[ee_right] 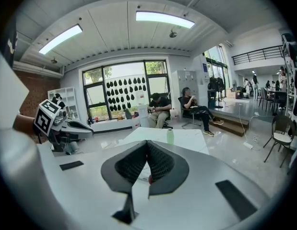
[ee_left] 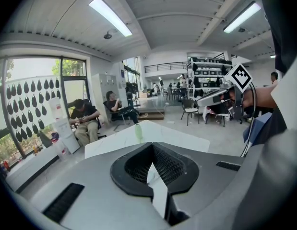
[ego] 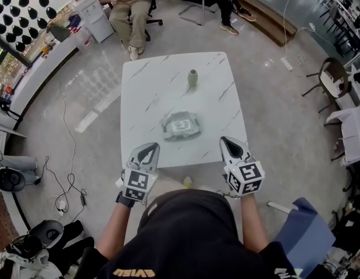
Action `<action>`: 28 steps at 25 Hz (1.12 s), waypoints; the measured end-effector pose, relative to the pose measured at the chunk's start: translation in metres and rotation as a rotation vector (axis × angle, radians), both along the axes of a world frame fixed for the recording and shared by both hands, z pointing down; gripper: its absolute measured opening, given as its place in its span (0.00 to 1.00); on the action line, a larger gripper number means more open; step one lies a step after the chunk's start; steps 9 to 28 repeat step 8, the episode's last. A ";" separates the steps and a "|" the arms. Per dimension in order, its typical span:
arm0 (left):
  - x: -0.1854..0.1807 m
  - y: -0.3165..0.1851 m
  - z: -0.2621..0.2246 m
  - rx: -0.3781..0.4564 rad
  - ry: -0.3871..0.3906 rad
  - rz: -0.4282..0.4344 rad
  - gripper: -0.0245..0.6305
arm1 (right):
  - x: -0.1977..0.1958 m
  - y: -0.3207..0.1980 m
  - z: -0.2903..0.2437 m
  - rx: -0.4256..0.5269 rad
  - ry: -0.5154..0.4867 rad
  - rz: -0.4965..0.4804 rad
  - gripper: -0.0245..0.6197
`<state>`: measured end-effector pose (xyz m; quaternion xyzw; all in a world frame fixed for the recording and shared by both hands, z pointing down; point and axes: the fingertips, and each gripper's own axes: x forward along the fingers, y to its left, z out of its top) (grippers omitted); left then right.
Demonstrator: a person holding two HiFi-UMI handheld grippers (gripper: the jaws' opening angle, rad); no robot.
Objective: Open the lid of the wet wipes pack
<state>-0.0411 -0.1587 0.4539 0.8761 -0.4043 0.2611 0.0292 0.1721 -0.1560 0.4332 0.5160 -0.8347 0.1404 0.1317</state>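
Head view — one wipes pack [ego: 181,126], one bottle [ego: 192,78] (upright).

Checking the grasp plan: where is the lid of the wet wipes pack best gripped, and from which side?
Probably the free edge of the lid, from above: the pack lies flat on the table, the lid a small rectangle on top. Which edge lifts is too small to tell. The left gripper and right gripper are shut, short of it.
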 end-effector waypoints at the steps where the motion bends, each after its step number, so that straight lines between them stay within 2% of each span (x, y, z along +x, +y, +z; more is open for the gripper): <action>1: -0.001 0.001 0.000 -0.002 -0.002 0.002 0.07 | -0.001 0.001 -0.001 0.001 0.000 0.002 0.04; 4: -0.003 0.001 0.001 -0.022 0.034 -0.017 0.07 | -0.002 0.002 -0.002 0.012 0.015 -0.006 0.04; 8: 0.001 -0.002 -0.001 -0.048 0.179 -0.100 0.07 | 0.004 -0.004 0.000 0.026 0.062 -0.044 0.04; 28: 0.001 -0.002 -0.001 -0.048 0.179 -0.100 0.07 | 0.004 -0.004 0.000 0.026 0.062 -0.044 0.04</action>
